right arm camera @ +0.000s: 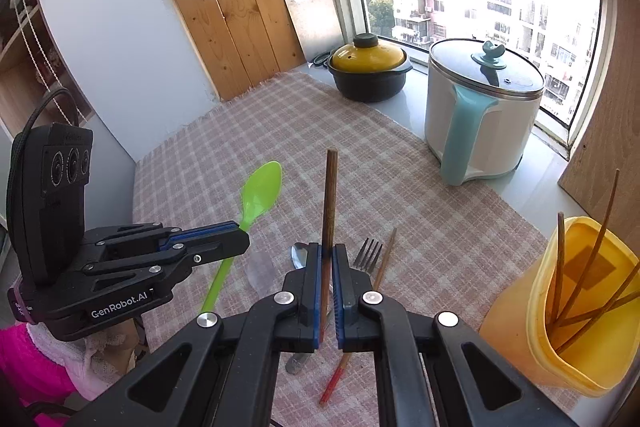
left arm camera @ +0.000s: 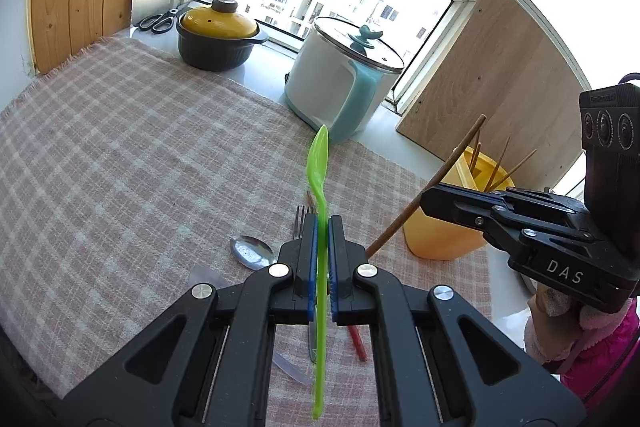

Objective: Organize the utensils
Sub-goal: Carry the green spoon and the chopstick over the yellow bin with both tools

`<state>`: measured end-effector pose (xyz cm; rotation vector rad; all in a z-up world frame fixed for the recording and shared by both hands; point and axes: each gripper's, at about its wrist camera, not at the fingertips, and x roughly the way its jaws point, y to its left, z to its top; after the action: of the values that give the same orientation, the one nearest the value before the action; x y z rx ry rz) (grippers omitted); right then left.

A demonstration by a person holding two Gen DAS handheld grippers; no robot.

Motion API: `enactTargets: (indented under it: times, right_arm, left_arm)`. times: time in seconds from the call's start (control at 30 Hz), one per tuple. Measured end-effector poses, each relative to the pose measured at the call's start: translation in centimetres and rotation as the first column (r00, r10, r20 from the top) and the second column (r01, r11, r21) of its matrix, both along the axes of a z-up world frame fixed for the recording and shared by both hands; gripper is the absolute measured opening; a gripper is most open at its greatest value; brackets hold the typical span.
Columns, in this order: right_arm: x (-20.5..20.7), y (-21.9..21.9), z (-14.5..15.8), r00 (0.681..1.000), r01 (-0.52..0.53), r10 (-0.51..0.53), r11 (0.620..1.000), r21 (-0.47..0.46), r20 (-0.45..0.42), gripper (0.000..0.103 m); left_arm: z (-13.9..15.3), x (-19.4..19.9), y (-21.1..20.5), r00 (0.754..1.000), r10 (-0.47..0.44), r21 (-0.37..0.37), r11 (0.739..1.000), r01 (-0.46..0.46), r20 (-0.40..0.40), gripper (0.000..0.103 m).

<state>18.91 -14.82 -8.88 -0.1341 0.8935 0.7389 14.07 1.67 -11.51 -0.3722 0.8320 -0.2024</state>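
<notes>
A green plastic spoon (left arm camera: 318,179) is being clenched edge-on between the blue ribbed pads of the left hand-held gripper (left arm camera: 323,227), its bowl pointing away above the cloth. A brown wooden chopstick (right arm camera: 330,199) is being gripped upright by the right hand-held gripper (right arm camera: 327,255). Beneath both, a metal spoon (left arm camera: 252,251), a steel fork (right arm camera: 368,254) and a red-tipped chopstick (right arm camera: 362,311) are being left lying on the pink checked woven cloth (left arm camera: 120,155) covering the desk. Just beside them, a yellow plastic holder (right arm camera: 580,339) is being shown from above only in the right wrist view, with several thin wooden chopsticks (right arm camera: 560,267) leaning inside it; in the left wrist view only its outer wall is seen. Farther off, a white cylindrical pot (right arm camera: 480,111) with a pale blue handle and glass lid is standing near a dark casserole (left arm camera: 218,43) with a yellow lid. Black-handled scissors (left arm camera: 158,21) are being seen clearly only from the left wrist.
</notes>
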Motion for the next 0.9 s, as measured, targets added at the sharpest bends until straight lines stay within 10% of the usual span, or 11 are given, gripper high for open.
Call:
enactTargets:
  times: [0.9]
  right_arm:
    - [-1.7, -10.0, 9.2, 0.97, 0.137, -0.156, 0.984, 0.111, 0.184, 0.002]
  left_arm:
    - [7.4, 4.2, -7.6, 0.972, -0.124, -0.029, 0.991, 0.133, 0.2, 0.002]
